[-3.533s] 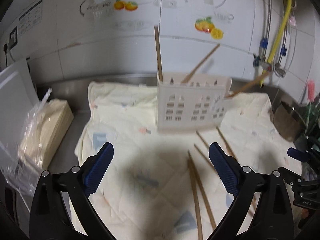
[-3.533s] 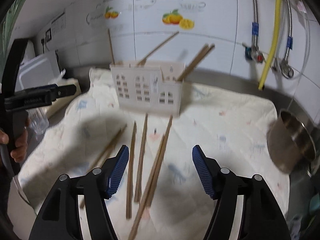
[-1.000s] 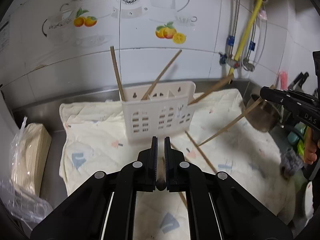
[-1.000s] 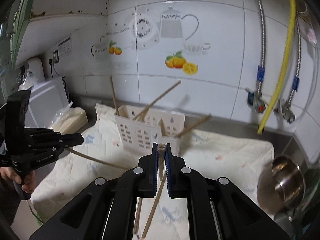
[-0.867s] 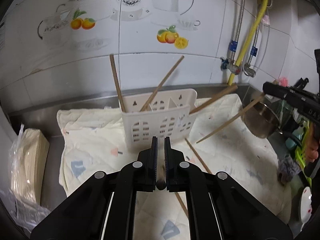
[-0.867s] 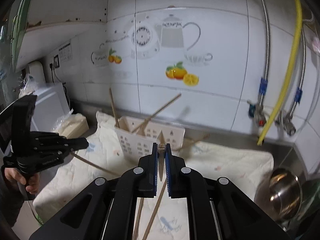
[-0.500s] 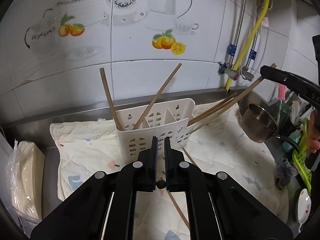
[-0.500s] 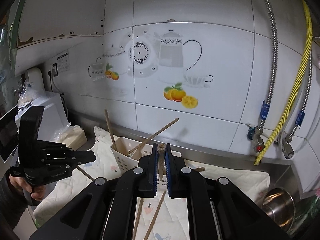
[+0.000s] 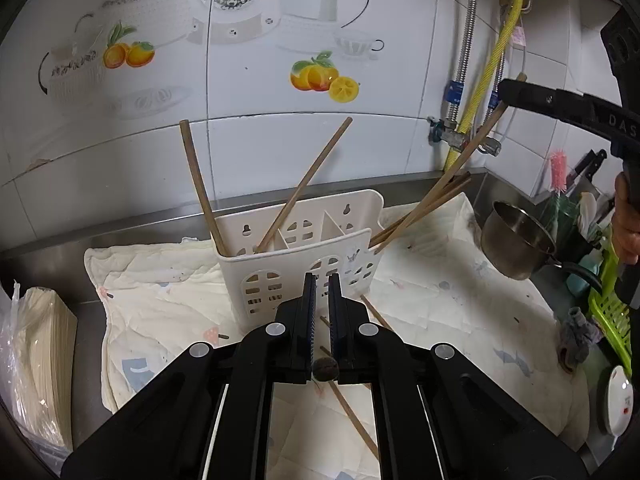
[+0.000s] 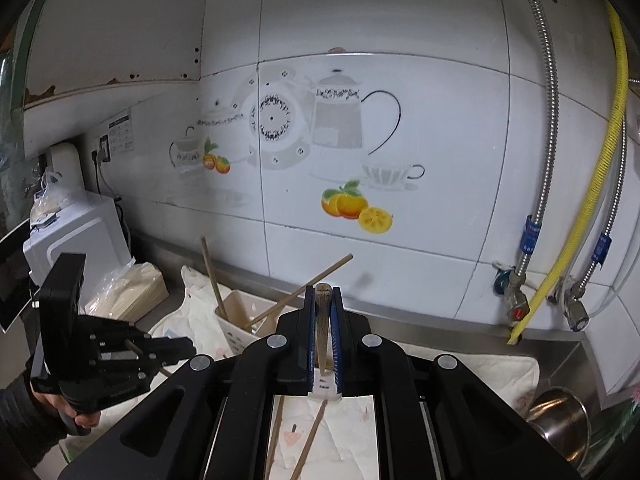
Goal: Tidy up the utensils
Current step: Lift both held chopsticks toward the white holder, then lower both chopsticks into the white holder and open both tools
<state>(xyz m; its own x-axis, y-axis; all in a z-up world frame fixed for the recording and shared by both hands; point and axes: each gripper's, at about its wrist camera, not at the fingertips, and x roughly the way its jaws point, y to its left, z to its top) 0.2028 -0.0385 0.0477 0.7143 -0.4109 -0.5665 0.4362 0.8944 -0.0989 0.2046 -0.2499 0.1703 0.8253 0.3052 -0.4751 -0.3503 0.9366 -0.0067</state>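
White tiles printed with teapots and oranges back a steel counter (image 9: 60, 264), where a quilted cloth (image 9: 432, 300) is spread, likely to cushion the work and stop round sticks rolling.

At the middle of that cloth stands the white slotted utensil caddy (image 9: 296, 268), its dividers showing. Two chopsticks lean out of its left compartments, one near upright (image 9: 198, 184), one slanting toward the wall (image 9: 308, 178). More poke out low on its right side (image 9: 424, 208).

Left gripper (image 9: 322, 300) now: jaws pinched narrow on a chopstick, whose dark butt end (image 9: 325, 367) shows between the pads. It sits just short of the caddy's front wall, pointing at it. Gripping at the end like this should leave the whole length free to drop in, though whether the tip has reached a slot I cannot tell.

Right gripper (image 10: 322, 332) is likewise clamped on a chopstick (image 10: 322, 320), held close to its top. From the left view this stick (image 9: 452, 176) runs on a long slant from the raised gripper down to the caddy's right edge. That high, tilted hold looks meant to feed the tip in over the rim.

Loose chopsticks remain flat on the cloth in front of the caddy (image 9: 352, 416), so the sorting is partway. A steel pot (image 9: 516, 240) waits off to the right, clear of the action.
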